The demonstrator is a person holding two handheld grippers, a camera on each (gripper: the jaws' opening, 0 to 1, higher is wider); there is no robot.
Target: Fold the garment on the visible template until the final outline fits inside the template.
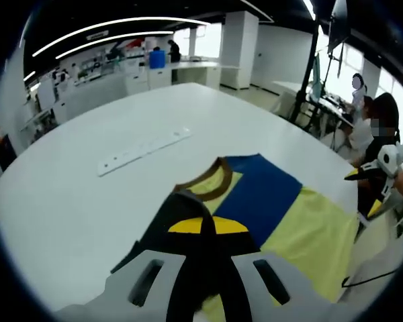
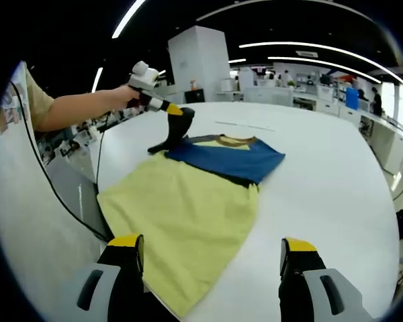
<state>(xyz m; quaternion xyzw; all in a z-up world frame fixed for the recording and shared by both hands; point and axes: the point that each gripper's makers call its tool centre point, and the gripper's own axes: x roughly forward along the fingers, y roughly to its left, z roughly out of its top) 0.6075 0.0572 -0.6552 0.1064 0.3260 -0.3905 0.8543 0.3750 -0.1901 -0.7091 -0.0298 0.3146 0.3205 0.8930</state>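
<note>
While the T-shirt [image 2: 188, 201] lies spread on the white table [image 2: 322, 174], the left gripper [image 2: 181, 127] lifts its dark sleeve [image 2: 166, 144].

Seen from the left gripper view, those jaws are clenched on the sleeve [image 1: 188, 221], by the brown collar [image 1: 211, 178] and blue panel [image 1: 262, 191]. The right gripper [image 2: 211, 258] hovers spread wide over the yellow hem, grasping nothing. A white strip [image 1: 144, 151] lies well apart.

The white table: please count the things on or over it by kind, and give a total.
Garment, yellow with a blue top part: 1
White strip lying flat beyond the garment: 1
Handheld grippers: 2, the left gripper shut on the garment's dark sleeve, the right gripper open
Total: 4
</note>
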